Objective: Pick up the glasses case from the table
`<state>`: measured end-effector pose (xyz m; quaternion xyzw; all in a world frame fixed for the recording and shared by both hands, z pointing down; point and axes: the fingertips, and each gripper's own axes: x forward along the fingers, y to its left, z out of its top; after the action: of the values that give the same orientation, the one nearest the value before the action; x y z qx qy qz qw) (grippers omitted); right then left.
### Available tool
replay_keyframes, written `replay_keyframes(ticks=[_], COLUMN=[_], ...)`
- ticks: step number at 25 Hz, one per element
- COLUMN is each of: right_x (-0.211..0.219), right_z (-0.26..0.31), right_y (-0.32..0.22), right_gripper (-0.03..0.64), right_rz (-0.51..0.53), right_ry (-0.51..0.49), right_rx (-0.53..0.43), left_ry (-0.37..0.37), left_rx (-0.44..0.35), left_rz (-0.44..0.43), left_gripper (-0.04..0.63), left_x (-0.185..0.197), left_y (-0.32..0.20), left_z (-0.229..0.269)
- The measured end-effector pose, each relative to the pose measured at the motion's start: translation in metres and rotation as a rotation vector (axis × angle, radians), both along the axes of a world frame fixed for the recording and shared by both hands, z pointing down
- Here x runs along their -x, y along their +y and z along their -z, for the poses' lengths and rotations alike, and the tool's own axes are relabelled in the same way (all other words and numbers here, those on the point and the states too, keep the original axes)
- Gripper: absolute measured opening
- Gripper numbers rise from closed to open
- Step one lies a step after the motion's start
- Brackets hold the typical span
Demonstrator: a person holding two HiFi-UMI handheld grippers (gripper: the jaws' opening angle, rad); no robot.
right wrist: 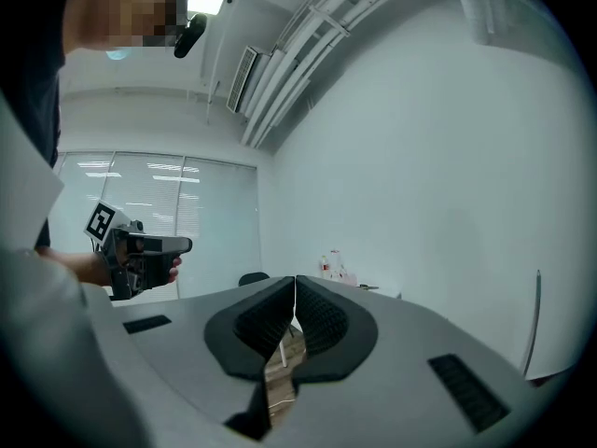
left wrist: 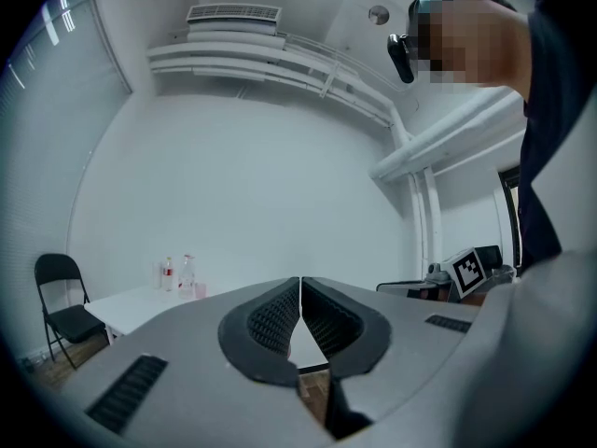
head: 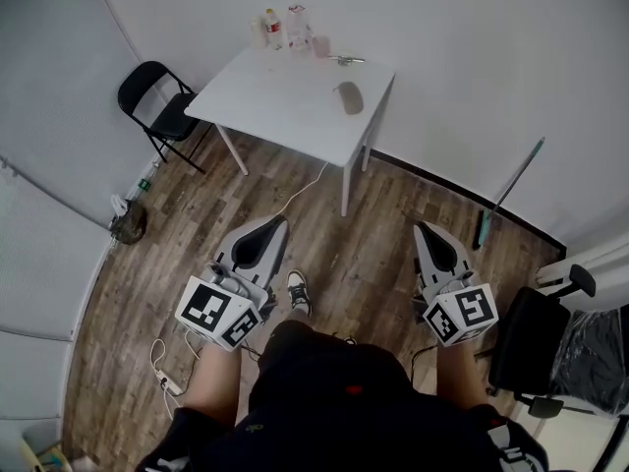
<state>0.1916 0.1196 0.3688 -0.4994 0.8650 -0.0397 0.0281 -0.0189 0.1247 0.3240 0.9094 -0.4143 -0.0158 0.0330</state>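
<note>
Glasses case (head: 349, 97): grey oval, flat on white worktop (head: 285, 106), upper centre of head view, near worktop's right edge.
Judged light, rigid shell, smooth and likely slippery.
Best hold: across narrow width at middle, squeezing gently.
Bottles (head: 280, 28) at worktop's far corner, well apart from case.
Left tongs (head: 275, 222) and right tongs (head: 425, 229): both closed, empty, low in frame over wooden floor, well short of worktop.

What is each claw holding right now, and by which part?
Nothing. The left claw and right claw are both shut and empty; the glasses case lies on the table, far from both.
</note>
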Motion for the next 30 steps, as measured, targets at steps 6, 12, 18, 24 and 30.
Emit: replay_keyframes(ticks=[6, 12, 18, 24, 30], right_x=[-0.001, 0.012, 0.032, 0.083, 0.121], right_z=[-0.011, -0.010, -0.006, -0.008, -0.006], right_y=[-0.042, -0.110, -0.199, -0.283, -0.339], right_gripper=[0.021, 0.021, 0.023, 0.021, 0.023], right_rz=[-0.019, -0.018, -0.055, -0.055, -0.056], right_ry=[0.022, 0.064, 0.103, 0.126, 0.168], right_rx=[0.038, 0.020, 0.032, 0.057, 0.061], left_ry=[0.006, 0.009, -0.001, -0.015, -0.004], left_rx=[0.007, 0.012, 0.041, 0.040, 0.057], left_rz=[-0.019, -0.039, -0.055, -0.066, -0.076], left_gripper=[0.025, 0.025, 0.023, 0.025, 0.023], left_x=[0.001, 0.011, 0.044, 0.089, 0.124], left_y=[-0.049, -0.126, -0.217, -0.302, -0.362], left_z=[-0.006, -0.011, -0.017, -0.019, -0.025])
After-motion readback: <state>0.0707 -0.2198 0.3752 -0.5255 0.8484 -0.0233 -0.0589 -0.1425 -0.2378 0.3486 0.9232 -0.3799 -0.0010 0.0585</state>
